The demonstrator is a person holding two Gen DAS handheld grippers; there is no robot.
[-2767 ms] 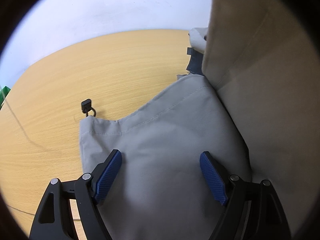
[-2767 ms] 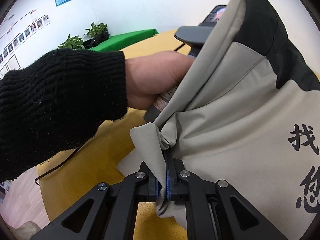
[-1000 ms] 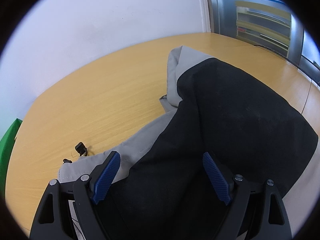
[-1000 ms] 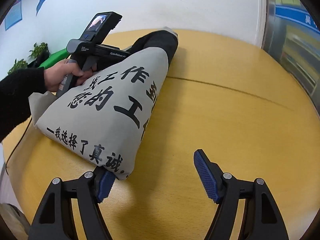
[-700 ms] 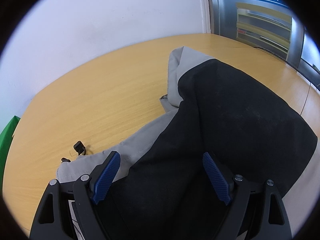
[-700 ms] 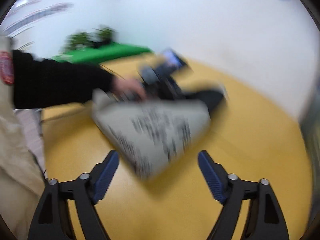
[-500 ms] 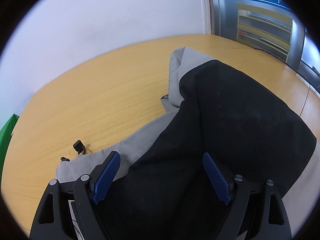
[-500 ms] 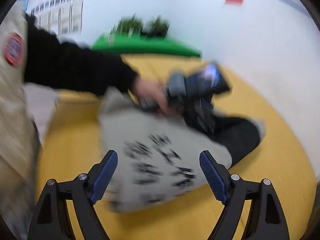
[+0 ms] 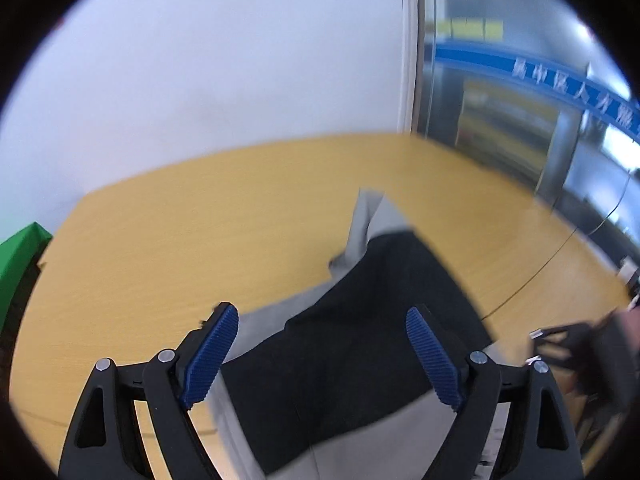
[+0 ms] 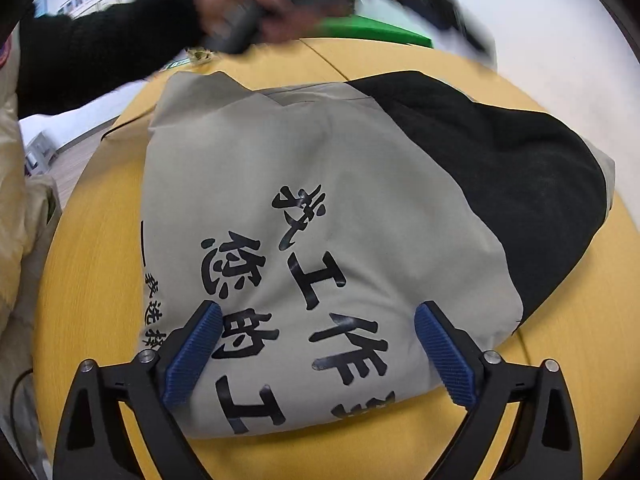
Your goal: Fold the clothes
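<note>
The grey-and-black jacket (image 10: 340, 216) lies folded in a bundle on the round wooden table (image 10: 92, 280), printed characters facing up. The right gripper (image 10: 318, 354) hovers over its grey panel, jaws spread wide, grasping nothing. The left gripper (image 9: 322, 358) is likewise released, above the black section.
</note>
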